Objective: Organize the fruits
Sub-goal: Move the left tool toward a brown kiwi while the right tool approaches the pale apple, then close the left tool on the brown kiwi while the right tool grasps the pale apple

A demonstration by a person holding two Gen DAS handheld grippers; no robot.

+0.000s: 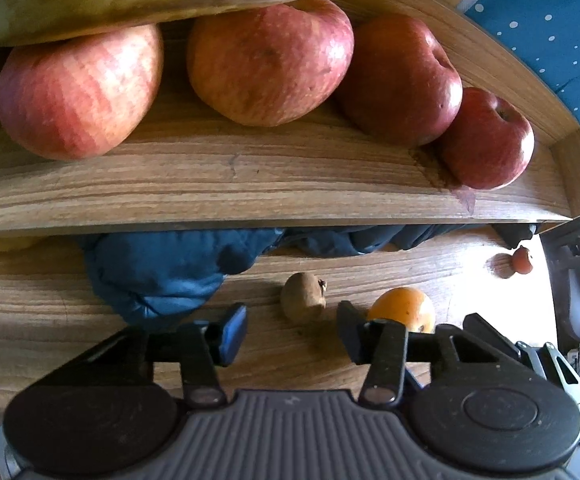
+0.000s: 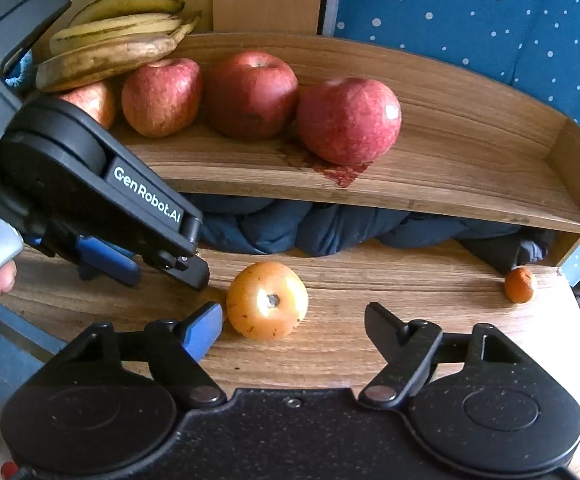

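Four red apples (image 2: 250, 94), speckled orange fruit (image 2: 267, 300)

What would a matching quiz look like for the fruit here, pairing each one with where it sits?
Things:
1. bananas
2. kiwi
3. small orange fruit
4. yellow-orange fruit

Places:
A. far right of the lower board
B. on top of the apples
C. ahead of the right hand-held gripper
D. ahead of the left hand-held gripper

Pairs: 1-B, 2-D, 3-A, 4-C
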